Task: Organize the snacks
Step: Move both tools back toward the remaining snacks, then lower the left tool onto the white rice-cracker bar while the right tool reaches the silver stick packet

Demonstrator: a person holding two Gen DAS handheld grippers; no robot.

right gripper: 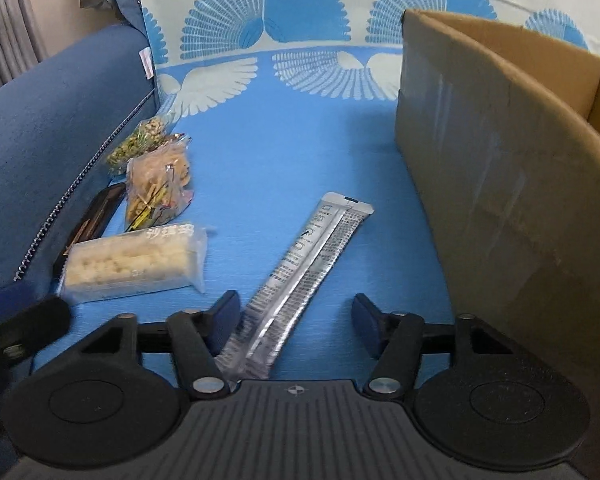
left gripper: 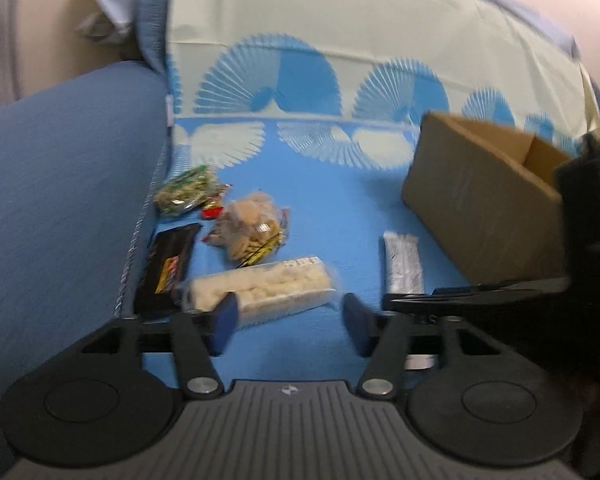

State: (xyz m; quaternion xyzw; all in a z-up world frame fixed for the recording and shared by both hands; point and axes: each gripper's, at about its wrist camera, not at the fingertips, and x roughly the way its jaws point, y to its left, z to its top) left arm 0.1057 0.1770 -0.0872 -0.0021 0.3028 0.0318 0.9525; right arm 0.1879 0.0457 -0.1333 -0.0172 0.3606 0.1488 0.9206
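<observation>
Matt cardboard box [right gripper: 500, 184], glossy foil sachet [right gripper: 312, 264] (crinkled), woven cloth [right gripper: 280, 152].

The big free spot is the blue sheet [right gripper: 284, 152] in the middle, open toward 12 o'clock. At 3 o'clock the tall cardboard box [right gripper: 500, 184] blocks the way like a wall. At 9 o'clock the blue cushion [right gripper: 48, 128] blocks that side, with snack packs [right gripper: 156, 184] piled just beside it. A silver stick pack [right gripper: 312, 256] lies between the fingers of the wide-open right claw [right gripper: 296, 320]. A clear cracker tray [left gripper: 260, 286] sits at 11 o'clock of the left claw [left gripper: 290, 320].
</observation>
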